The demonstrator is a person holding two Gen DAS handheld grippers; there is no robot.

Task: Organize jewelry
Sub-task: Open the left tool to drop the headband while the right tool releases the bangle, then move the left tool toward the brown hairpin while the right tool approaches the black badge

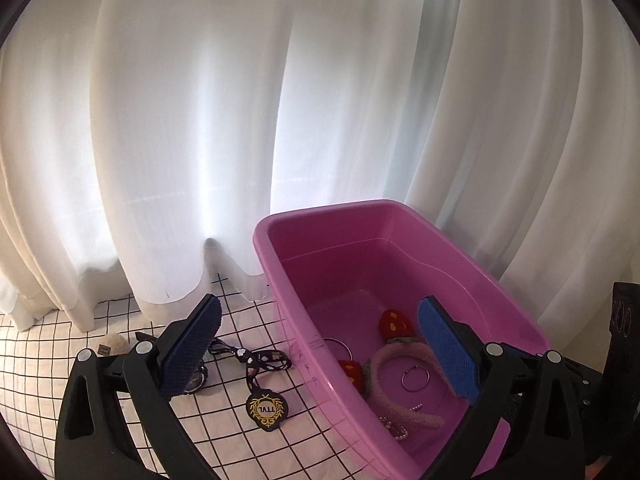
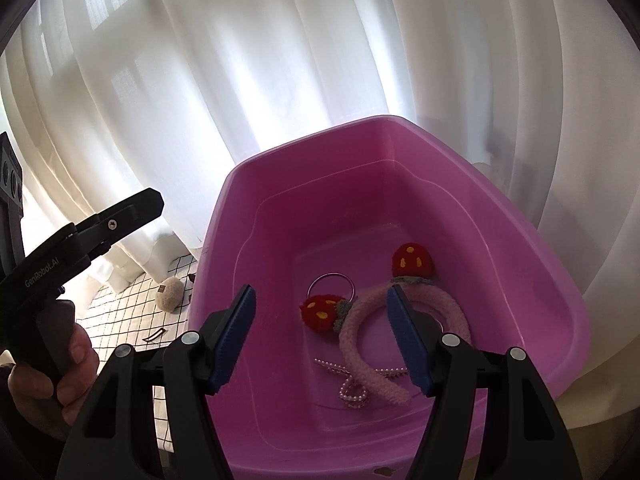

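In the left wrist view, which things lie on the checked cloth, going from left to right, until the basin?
Beige fluffy round piece → dark wristwatch behind the left tool's finger → black patterned strap with flowers → black oval badge with gold wreath → pink plastic basin.

basin (image 2: 560, 304) open above, curtain (image 2: 280, 80) seemingly touching behind

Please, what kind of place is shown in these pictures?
Probably a room at home, beside a window: sheer white curtains hang behind, a grid-patterned cloth covers the surface, and a pink plastic tub holds hair accessories.
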